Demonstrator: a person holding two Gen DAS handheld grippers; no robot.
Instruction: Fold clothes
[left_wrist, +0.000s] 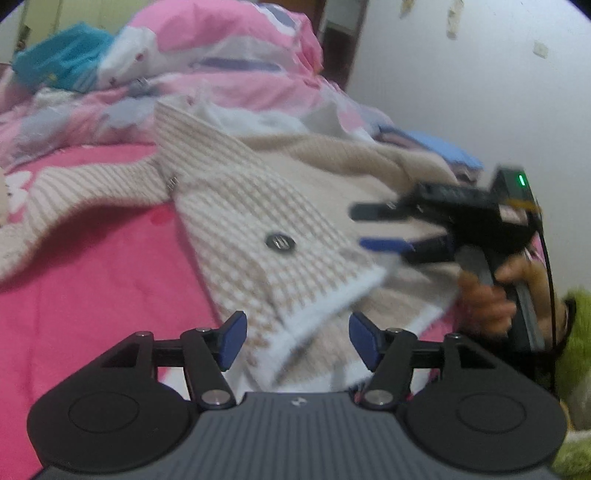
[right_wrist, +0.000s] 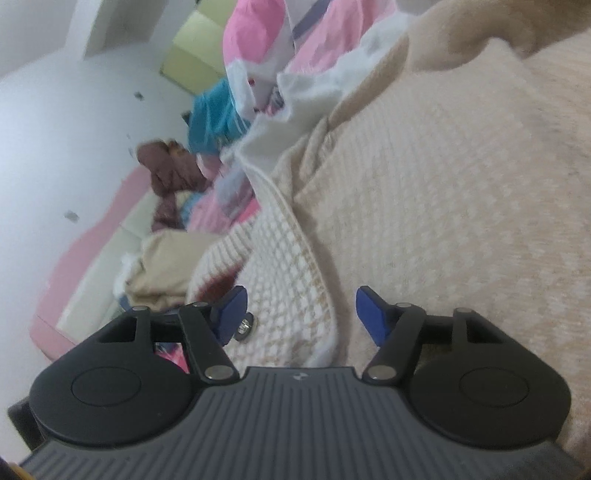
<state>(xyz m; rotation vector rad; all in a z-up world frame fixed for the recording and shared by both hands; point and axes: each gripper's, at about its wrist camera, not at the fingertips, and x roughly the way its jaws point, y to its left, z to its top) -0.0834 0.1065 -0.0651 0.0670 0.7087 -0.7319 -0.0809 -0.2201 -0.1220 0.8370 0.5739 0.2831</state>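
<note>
A cream-and-beige knitted cardigan with a waffle-check front and white edging lies spread across the bright pink quilted bed cover, one striped sleeve trailing off to the left and a front panel turned over so that its dark round button faces up. It is laid out but not yet a neat bundle, so I judge the folding to be partway: a panel lies turned in, while the sleeve and the hem lie loose.

The left gripper hovers just over the white-edged corner of that panel, its blue-padded jaws parted and gripping nothing. The right gripper, held in a person's hand, hangs above the plainer beige knit, jaws likewise released, with the button just beside its left pad.

Any grasp from here calls for pinching the ribbed white border, not the loose knit, which looks soft, thick and stretchy and likely to sag or bunch. Behind, a heaped pink, white and lilac duvet crowds the far edge.
</note>
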